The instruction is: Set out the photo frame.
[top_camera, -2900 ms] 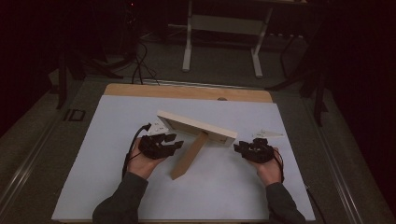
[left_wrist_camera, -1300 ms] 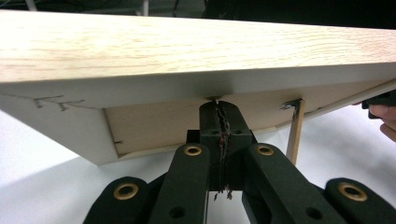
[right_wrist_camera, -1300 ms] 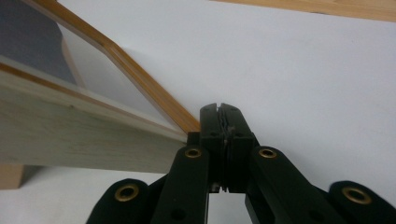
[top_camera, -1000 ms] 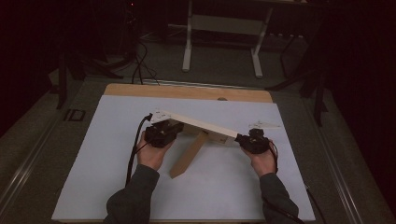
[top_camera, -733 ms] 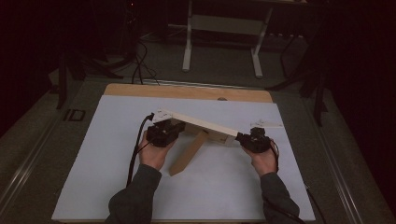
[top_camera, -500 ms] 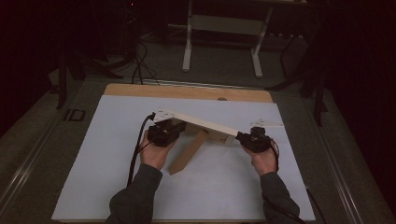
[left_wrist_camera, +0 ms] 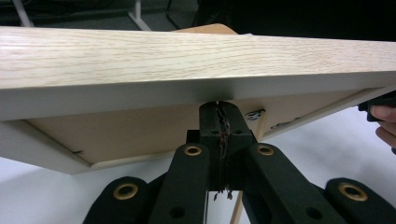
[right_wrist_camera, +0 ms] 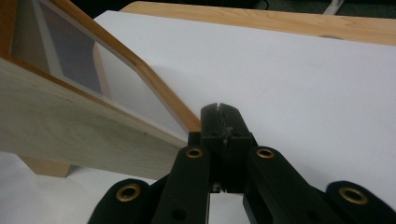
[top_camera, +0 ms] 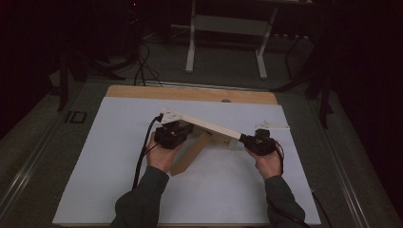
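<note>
Left side of table: white sheet (top_camera: 109, 175) over a wooden tabletop (top_camera: 190, 93), bare wood strip showing at the far edge; black cable trails from the left gripper (top_camera: 172, 135) back along the person's sleeve. Beyond the table, metal stand legs (top_camera: 225, 45) on dark floor. Left gripper: jaws clenched tight together, nothing between them; tips sit right under the near edge of the wooden board (top_camera: 202, 126), seen close in the left gripper view (left_wrist_camera: 187, 60). Board is mid-table, tilted, left end higher, w/ a wood leg (top_camera: 190, 154) beneath it slanting down to the sheet. Pale oak grain on top, white edge band, flat brown underside w/ rim strips. Right gripper (top_camera: 256, 141): also clenched, empty, tips at the board's right end; touching or not, can't tell. A small white piece (top_camera: 272, 126) lies just behind it.
</note>
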### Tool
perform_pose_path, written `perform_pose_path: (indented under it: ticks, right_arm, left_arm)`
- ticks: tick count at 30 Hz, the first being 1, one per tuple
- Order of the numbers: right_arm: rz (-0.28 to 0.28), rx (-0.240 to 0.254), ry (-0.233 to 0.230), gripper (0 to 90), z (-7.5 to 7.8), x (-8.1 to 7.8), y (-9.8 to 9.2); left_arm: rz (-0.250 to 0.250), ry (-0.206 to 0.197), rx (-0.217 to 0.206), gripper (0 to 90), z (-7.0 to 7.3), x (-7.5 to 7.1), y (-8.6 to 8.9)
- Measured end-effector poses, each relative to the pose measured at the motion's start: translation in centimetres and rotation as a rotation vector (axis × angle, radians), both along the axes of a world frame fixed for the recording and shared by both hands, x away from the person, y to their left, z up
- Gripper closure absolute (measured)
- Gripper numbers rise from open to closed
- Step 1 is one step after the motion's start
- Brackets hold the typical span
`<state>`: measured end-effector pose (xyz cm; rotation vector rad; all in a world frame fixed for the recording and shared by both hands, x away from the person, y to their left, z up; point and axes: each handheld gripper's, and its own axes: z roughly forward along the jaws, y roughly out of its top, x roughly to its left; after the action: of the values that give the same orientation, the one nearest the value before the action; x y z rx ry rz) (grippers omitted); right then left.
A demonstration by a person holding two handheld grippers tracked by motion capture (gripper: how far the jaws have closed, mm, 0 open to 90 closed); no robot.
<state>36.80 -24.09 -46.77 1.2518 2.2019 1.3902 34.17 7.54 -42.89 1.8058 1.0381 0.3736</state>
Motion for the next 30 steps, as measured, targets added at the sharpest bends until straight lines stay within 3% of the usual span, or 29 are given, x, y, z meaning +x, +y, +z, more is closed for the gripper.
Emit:
perform_pose_path:
  ticks: [30]
  right_arm:
    - [0.015, 0.011, -0.015, 89.9, 0.3, -0.4, 0.2]
  left_arm:
    - [-0.078, -0.003, 0.043, 89.5, -0.3, -0.4, -3.5]
